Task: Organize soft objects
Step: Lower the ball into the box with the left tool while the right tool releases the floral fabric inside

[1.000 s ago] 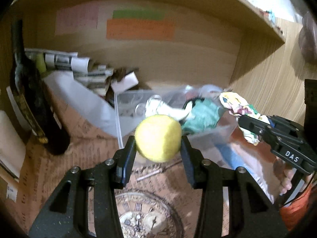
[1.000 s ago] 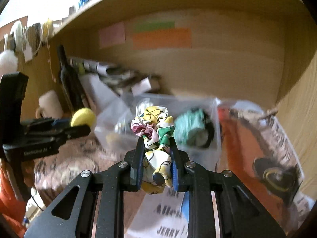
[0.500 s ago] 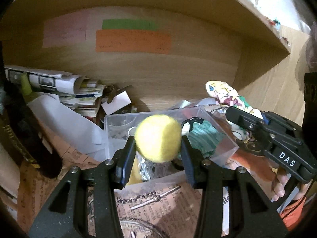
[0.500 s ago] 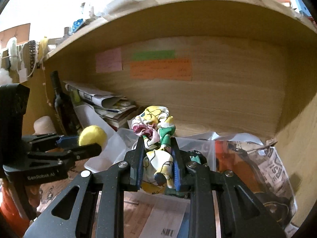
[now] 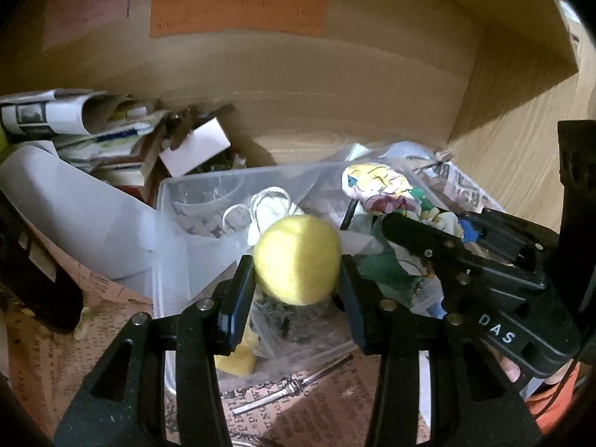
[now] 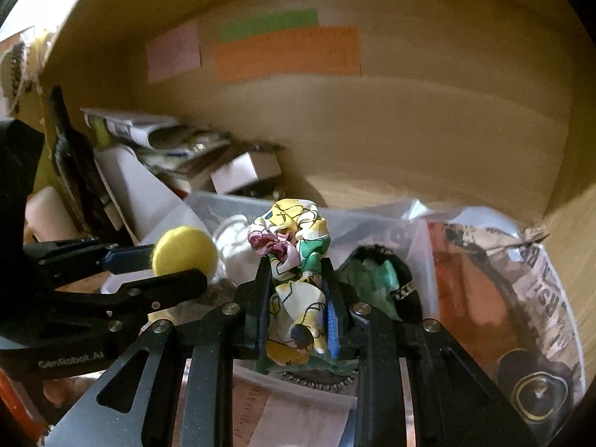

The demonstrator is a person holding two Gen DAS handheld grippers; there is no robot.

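My left gripper (image 5: pixel 297 260) is shut on a yellow felt ball (image 5: pixel 297 259) and holds it over the near part of a clear plastic bin (image 5: pixel 193 186); the ball also shows in the right wrist view (image 6: pixel 184 250). My right gripper (image 6: pixel 296 272) is shut on a floral patterned cloth (image 6: pixel 292 257) and holds it above the same bin (image 6: pixel 231 205); the cloth also shows in the left wrist view (image 5: pixel 387 197). A teal cloth (image 6: pixel 372 273) and a white item (image 5: pixel 268 205) lie in the bin.
The bin sits in a wooden shelf nook. Rolled newspapers (image 5: pixel 56 111) and a white box (image 5: pixel 195 145) are piled at the back left. A dark bottle (image 6: pixel 72 160) stands at the left. A bag with newsprint and a dark round object (image 6: pixel 536 387) lies at the right.
Both grippers have moved forward and down toward the bin, so it looks larger and lies right under the ball and the cloth. Both grips are unchanged.
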